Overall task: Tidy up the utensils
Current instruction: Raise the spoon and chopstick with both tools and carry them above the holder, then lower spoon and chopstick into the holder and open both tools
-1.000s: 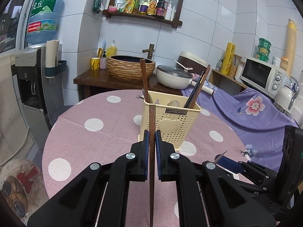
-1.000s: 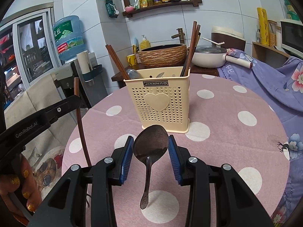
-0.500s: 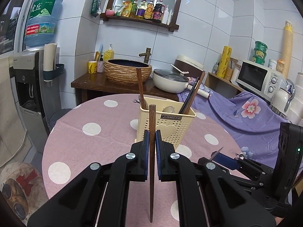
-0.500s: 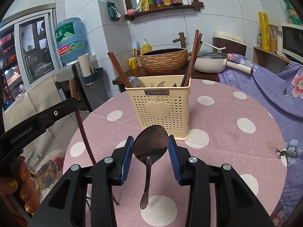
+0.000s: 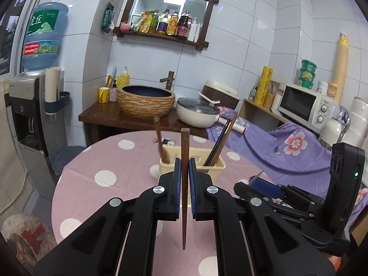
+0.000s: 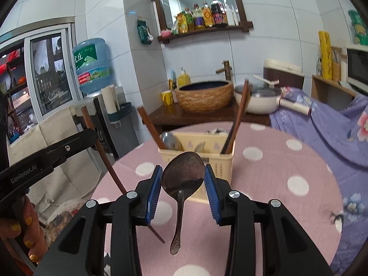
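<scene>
**Chopstick and spoon held above the caddy**

The left tool (image 5: 184, 174) is closed tight on a dark wooden chopstick (image 5: 184, 195), gripped about mid-length, standing upright with its narrow tip hanging free below the pads. The right tool (image 6: 182, 184) stands partly open, its blue pads pressing the two edges of a metal spoon (image 6: 182, 177) at the bowl, handle dangling down. Both hang over the near part of the pink dotted tabletop (image 6: 276, 184), just short of the cream utensil caddy (image 6: 220, 163) standing near its middle, which already holds several chopsticks and a spoon.

The chopstick looks light, stiff and smooth; held at one narrow point it could pivot or slide, so a grip near the thick end steers it better. The spoon is heavier, hard and slippery, and pinched across its curved bowl it may rotate or slip out; the neck or handle seems a surer hold.
</scene>
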`<state>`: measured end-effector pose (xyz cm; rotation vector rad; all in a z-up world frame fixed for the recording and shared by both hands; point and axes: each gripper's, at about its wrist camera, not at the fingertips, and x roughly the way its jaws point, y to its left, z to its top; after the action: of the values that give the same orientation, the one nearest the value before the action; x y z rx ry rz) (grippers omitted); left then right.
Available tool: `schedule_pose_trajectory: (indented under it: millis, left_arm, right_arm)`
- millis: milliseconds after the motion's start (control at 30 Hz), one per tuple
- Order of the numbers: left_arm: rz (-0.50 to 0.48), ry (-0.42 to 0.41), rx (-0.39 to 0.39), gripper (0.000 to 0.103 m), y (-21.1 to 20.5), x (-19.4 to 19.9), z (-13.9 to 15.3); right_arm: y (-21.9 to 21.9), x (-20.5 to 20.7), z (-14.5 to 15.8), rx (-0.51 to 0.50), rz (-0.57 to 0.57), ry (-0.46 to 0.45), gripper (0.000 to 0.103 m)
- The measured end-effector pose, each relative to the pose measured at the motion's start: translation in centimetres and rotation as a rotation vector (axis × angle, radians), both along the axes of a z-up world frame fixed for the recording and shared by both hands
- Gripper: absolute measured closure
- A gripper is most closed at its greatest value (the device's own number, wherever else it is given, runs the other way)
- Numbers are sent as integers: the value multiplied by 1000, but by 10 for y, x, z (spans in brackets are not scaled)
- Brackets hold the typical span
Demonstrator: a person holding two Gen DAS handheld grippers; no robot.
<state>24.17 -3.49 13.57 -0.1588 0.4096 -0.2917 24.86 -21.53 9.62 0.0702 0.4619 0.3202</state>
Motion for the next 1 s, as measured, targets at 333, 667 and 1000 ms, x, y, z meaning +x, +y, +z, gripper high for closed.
schedule_pose_trajectory:
  millis: [333, 667, 1000]
  left_arm:
    - [54, -151, -3, 96, -7, 53, 99]
    - [115, -201, 29, 96, -25, 107, 83]
    - [92, -71, 75, 96, -29, 122, 6]
  right_arm:
    - [-3, 57, 76, -7, -84, -161, 67]
    - [-9, 104, 47, -73, -175, -195, 67]
    - [1, 105, -14, -139, -171, -145, 67]
